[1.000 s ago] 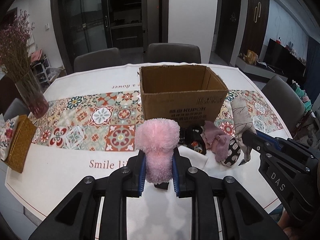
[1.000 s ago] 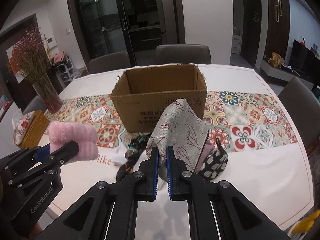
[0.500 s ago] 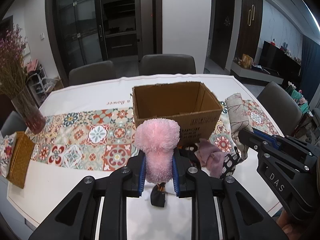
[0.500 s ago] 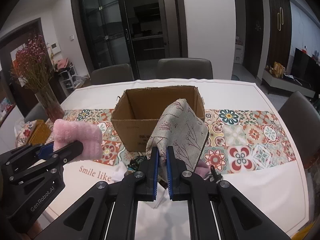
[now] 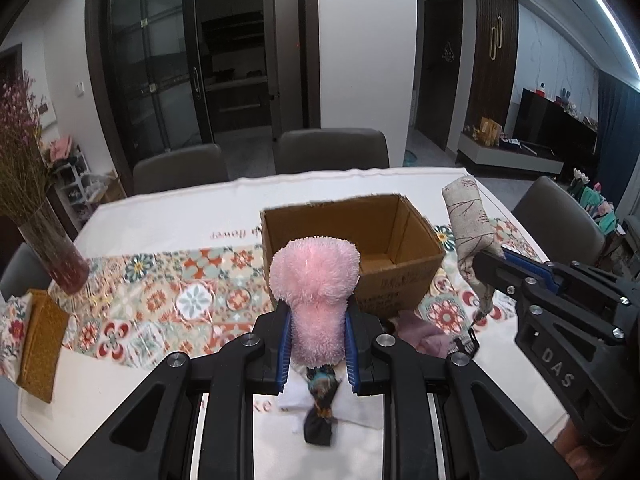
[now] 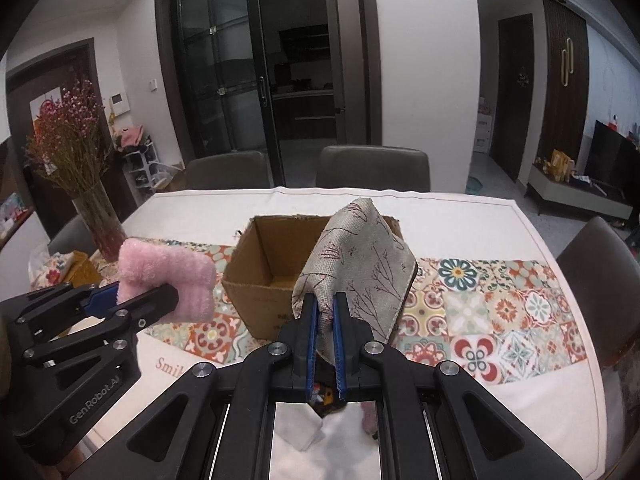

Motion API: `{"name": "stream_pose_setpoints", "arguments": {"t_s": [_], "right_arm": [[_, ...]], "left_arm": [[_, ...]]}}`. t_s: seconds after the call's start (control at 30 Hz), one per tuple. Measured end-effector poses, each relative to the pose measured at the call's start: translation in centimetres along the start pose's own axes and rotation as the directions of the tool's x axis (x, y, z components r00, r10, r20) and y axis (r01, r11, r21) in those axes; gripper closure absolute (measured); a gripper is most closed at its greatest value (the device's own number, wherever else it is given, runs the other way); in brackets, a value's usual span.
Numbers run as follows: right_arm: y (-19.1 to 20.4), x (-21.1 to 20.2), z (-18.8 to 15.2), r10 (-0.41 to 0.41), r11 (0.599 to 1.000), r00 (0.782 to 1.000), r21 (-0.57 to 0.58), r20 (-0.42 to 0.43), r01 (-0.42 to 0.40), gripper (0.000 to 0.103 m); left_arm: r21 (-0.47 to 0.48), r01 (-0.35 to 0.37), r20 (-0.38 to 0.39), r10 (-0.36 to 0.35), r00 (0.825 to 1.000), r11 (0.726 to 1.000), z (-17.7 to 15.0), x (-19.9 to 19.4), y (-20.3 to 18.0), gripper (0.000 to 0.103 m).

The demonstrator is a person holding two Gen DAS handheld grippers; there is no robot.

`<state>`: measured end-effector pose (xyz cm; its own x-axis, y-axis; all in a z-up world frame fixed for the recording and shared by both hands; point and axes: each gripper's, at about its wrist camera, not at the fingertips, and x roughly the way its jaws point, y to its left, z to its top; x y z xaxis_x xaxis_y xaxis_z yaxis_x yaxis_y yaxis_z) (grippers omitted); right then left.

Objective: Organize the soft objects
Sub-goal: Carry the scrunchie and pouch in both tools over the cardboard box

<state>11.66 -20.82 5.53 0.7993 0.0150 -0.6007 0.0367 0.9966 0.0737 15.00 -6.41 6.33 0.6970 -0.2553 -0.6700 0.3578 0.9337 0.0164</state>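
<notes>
Pink fluff fills the left gripper (image 5: 316, 334): its blue pads are clamped on a fuzzy pink cloth (image 5: 314, 280), held in the air above the near edge of the table (image 5: 168, 216). Beside it the right gripper (image 6: 324, 342) has its jaws pinched tight on a beige pouch printed with red branches (image 6: 360, 264), also lifted clear of the tablecloth. Below both, near the front edge, lie a dark patterned fabric piece (image 5: 320, 412), a white cloth (image 6: 298, 432) and a mauve cloth (image 5: 420, 334). Past them, on the tiled-pattern runner across the table's middle, stands an open cardboard box (image 5: 400, 236). Toward the left edge stand a yellow woven box (image 5: 38, 348) and a vase of dried flowers (image 6: 102, 224). Grey chairs (image 6: 372, 168) line the far edge.
</notes>
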Motion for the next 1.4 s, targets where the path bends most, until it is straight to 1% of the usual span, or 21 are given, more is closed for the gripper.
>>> {"name": "stream_pose_setpoints", "arguments": {"t_s": [0.1, 0.17, 0.37, 0.43, 0.6, 0.77, 0.83, 0.9, 1.03, 1.2, 1.3, 1.4], "right_arm": [[0.0, 0.0, 0.8, -0.01, 1.0, 1.0, -0.014, 0.023, 0.01, 0.094], [-0.2, 0.3, 1.3, -0.011, 1.0, 1.0, -0.021, 0.029, 0.012, 0.094], [-0.5, 2.0, 2.4, 0.02, 1.0, 1.0, -0.021, 0.018, -0.02, 0.094], [-0.7, 2.6, 2.7, 0.027, 1.0, 1.0, -0.016, 0.011, -0.027, 0.094], [-1.0, 3.7, 3.5, 0.02, 1.0, 1.0, -0.014, 0.009, -0.02, 0.094], [-1.3, 4.7, 4.5, 0.019, 1.0, 1.0, -0.014, 0.015, -0.019, 0.094], [-1.5, 5.5, 5.0, 0.04, 0.999, 0.999, -0.005, 0.004, -0.04, 0.094], [-1.7, 6.2, 5.5, 0.048, 0.999, 0.999, 0.005, -0.012, -0.048, 0.094], [-1.6, 7.3, 6.3, 0.032, 0.999, 0.999, -0.002, -0.021, -0.032, 0.094], [-1.3, 8.2, 7.4, 0.011, 1.0, 1.0, -0.021, -0.021, -0.012, 0.094], [-1.5, 8.9, 7.9, 0.015, 1.0, 0.999, -0.006, -0.037, -0.015, 0.094], [-1.7, 9.8, 8.2, 0.024, 1.0, 0.998, 0.005, -0.058, -0.024, 0.094]], "left_arm": [[0.018, -0.027, 0.03, 0.026, 0.999, 0.999, 0.7, 0.4, 0.1, 0.08], [0.019, -0.029, 0.037, 0.028, 0.999, 0.999, 1.2, 0.7, 0.2, 0.08], [0.046, -0.038, 0.064, 0.035, 0.997, 0.998, 2.5, 2.2, 0.2, 0.08], [0.042, -0.034, 0.062, 0.031, 0.998, 0.999, 3.1, 2.8, 0.4, 0.08], [0.053, -0.039, 0.081, 0.034, 0.996, 0.998, 4.5, 3.5, 0.1, 0.08], [0.049, -0.028, 0.078, 0.024, 0.997, 0.998, 5.8, 4.8, 0.5, 0.08], [0.043, -0.018, 0.079, 0.014, 0.997, 0.999, 6.3, 5.3, 0.7, 0.08], [0.04, -0.005, 0.065, 0.002, 0.998, 0.999, 6.9, 6.1, 0.9, 0.08], [0.043, -0.008, 0.055, 0.006, 0.998, 0.999, 7.9, 7.2, 1.2, 0.08], [0.033, 0.013, 0.05, -0.014, 0.999, 0.999, 8.9, 8.1, 1.8, 0.08], [0.015, 0.031, 0.04, -0.031, 0.999, 0.999, 9.3, 8.8, 2.3, 0.08], [0.022, 0.023, 0.017, -0.023, 1.0, 0.999, 9.5, 9.6, 2.3, 0.08]]}}
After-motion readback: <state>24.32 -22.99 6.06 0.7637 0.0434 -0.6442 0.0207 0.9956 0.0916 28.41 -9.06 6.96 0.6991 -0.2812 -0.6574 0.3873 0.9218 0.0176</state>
